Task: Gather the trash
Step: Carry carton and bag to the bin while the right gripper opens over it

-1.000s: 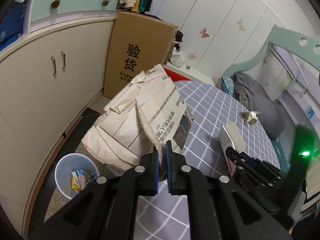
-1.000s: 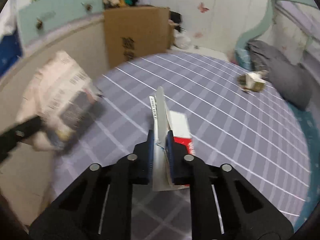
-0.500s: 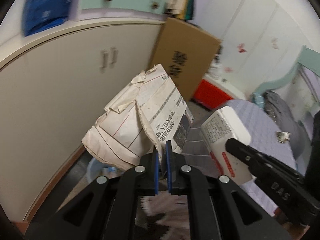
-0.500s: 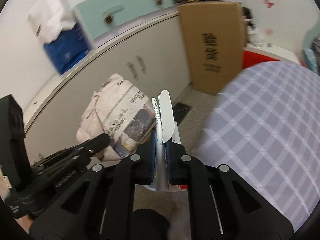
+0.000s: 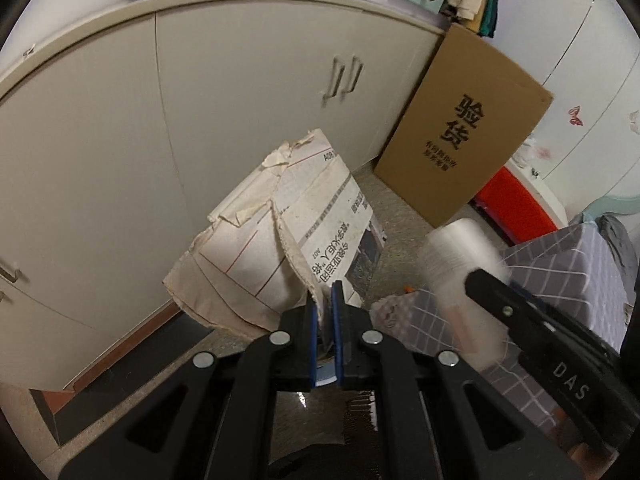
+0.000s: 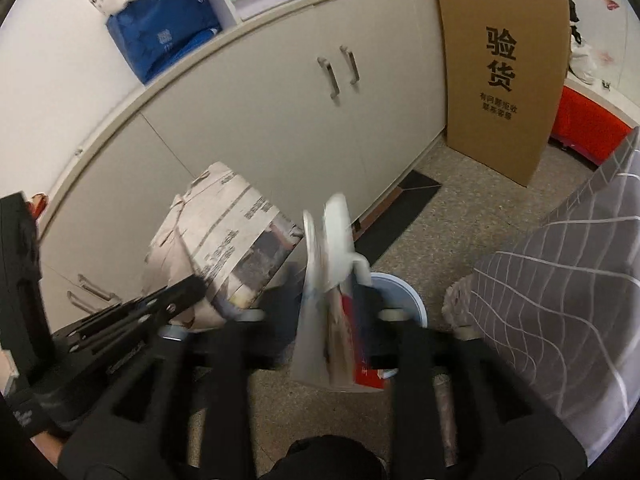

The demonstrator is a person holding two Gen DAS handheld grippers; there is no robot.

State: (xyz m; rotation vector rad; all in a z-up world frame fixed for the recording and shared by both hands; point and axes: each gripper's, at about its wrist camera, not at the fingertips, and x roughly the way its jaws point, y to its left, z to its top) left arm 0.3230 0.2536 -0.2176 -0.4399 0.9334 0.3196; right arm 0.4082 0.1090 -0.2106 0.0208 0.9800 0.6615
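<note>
My left gripper (image 5: 326,300) is shut on a crumpled newspaper (image 5: 280,236) and holds it over the floor by the cabinets; the paper also shows in the right wrist view (image 6: 224,248). My right gripper (image 6: 326,300) is blurred, its fingers spread wide, with a flattened white and red carton (image 6: 332,300) between them, seemingly loose, above a light blue trash bin (image 6: 400,292). The carton shows blurred in the left wrist view (image 5: 460,256), with the right gripper (image 5: 492,288) behind it.
Beige cabinets (image 5: 200,120) run along the left. A tall cardboard box (image 5: 464,140) leans against them, with a red crate (image 5: 512,208) beyond. The table's grey checked cloth (image 6: 560,280) hangs at the right. A dark floor strip (image 6: 400,208) lies by the cabinet base.
Both grippers swung left off the table toward the cabinets and down over the bin. The right fingers, shut on the carton before, now stand apart and blurred.
</note>
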